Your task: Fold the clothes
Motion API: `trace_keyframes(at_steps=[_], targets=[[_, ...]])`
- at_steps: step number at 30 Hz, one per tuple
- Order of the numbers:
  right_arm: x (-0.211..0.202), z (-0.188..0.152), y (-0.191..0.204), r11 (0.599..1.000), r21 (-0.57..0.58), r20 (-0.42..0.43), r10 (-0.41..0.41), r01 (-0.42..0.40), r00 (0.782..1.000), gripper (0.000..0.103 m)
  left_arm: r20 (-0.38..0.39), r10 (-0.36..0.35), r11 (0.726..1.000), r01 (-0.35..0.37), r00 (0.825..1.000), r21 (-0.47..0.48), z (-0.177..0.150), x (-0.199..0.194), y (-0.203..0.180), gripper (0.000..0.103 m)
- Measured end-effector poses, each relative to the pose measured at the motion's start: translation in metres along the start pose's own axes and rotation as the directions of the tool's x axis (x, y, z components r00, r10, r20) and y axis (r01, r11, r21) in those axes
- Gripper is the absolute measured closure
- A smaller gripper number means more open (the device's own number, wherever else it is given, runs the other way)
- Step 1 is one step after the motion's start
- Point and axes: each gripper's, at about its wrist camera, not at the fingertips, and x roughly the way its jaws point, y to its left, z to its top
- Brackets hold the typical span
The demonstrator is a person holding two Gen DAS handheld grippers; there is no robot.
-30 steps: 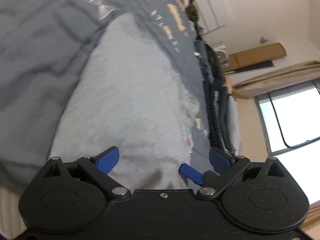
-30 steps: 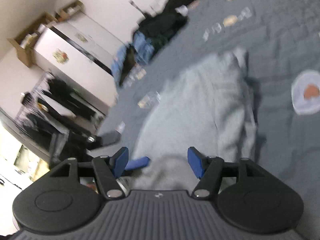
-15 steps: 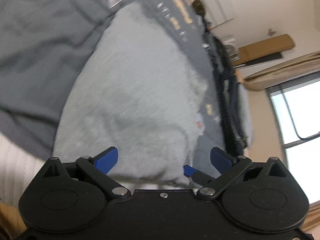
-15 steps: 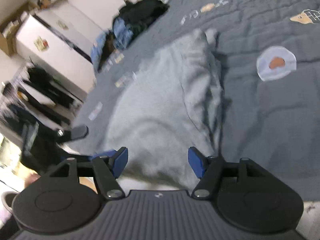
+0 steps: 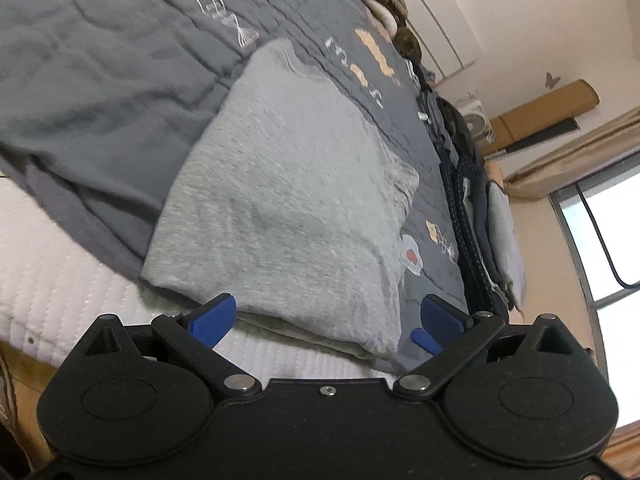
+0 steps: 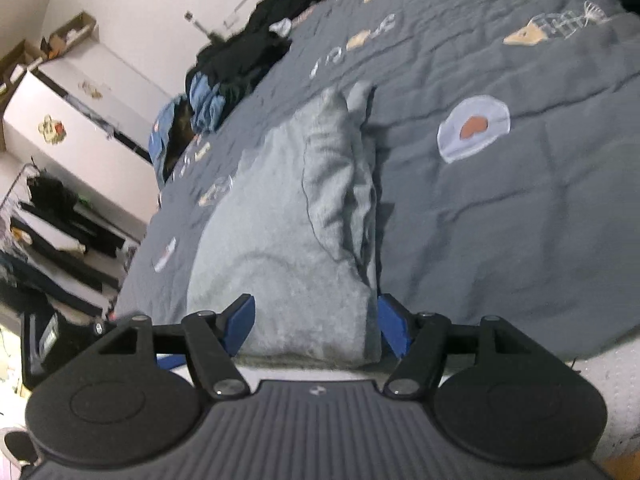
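At the near edge of the bed (image 5: 60, 264), the folded grey garment (image 5: 296, 200) now lies clear ahead of both tools, which have drawn back from over it. The left gripper (image 5: 324, 320) and right gripper (image 6: 316, 324) stand wide open, holding nothing, so this fold looks finished. It rests on a dark grey quilt (image 6: 500, 208), overhanging the white mattress; more clothes, probably unfolded, are heaped along the far edge (image 6: 240, 64).

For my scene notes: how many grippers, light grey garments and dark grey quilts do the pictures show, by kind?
grippers: 2 (left gripper, right gripper)
light grey garment: 1
dark grey quilt: 1
Total: 4
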Motion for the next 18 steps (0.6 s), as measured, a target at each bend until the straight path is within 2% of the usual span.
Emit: trace_keyframes(at_steps=[2, 4, 8, 14, 18], targets=[[-0.006, 0.001, 0.002, 1.000, 0.007, 0.034, 0.016, -0.017, 0.999, 0.035, 0.036, 0.025, 0.999, -0.026, 0.999, 0.021, -0.005, -0.006, -0.007, 0.004], [-0.010, -0.001, 0.005, 1.000, -0.001, 0.059, 0.015, -0.015, 0.998, 0.034, 0.076, 0.078, 0.993, -0.084, 0.994, 0.081, -0.011, -0.012, -0.017, 0.004], [-0.018, -0.011, 0.020, 0.996, -0.083, 0.102, -0.017, 0.026, 0.995, 0.031, 0.150, 0.188, 0.949, -0.219, 0.971, 0.229, -0.024, -0.017, -0.040, 0.004], [-0.027, -0.027, 0.042, 0.972, -0.213, 0.156, -0.067, 0.100, 0.985, 0.029, 0.204, 0.214, 0.918, -0.268, 0.955, 0.292, -0.037, -0.023, -0.056, 0.004], [-0.044, -0.028, 0.049, 0.978, -0.178, 0.210, -0.071, 0.109, 0.975, 0.029, 0.247, 0.262, 0.893, -0.331, 0.933, 0.304, -0.039, -0.034, -0.069, 0.004]])
